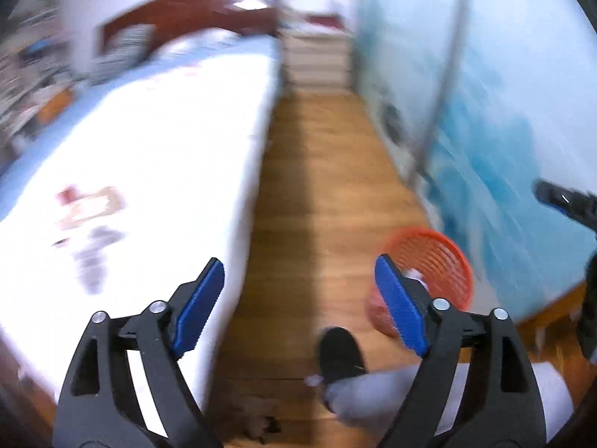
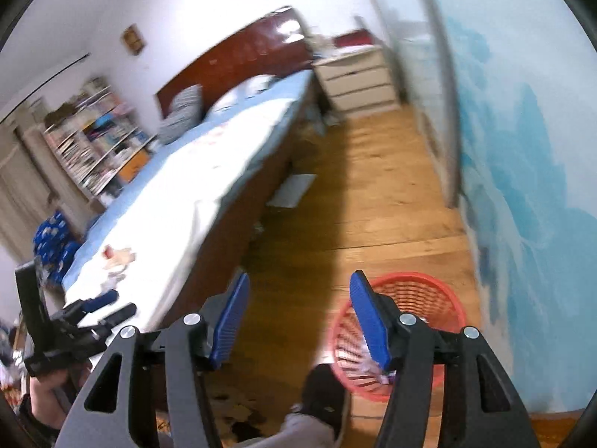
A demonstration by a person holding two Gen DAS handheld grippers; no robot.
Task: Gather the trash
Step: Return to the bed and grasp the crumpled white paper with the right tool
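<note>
Here both jaws gape empty; red basket (image 2: 403, 332) beside bed (image 2: 179, 201) holds, seemingly, scraps.

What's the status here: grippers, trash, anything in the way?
Left gripper open, empty. Right gripper open, empty. Red plastic mesh basket on floor holds crumpled scraps; paper litter remains on bed. Black-shod foot beside basket.

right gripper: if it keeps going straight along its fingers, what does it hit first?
Probably bare wooden floor beside the red mesh plastic basket. The open right gripper has nothing between its fingers; the basket sits right of its line. Depth is unclear.
</note>
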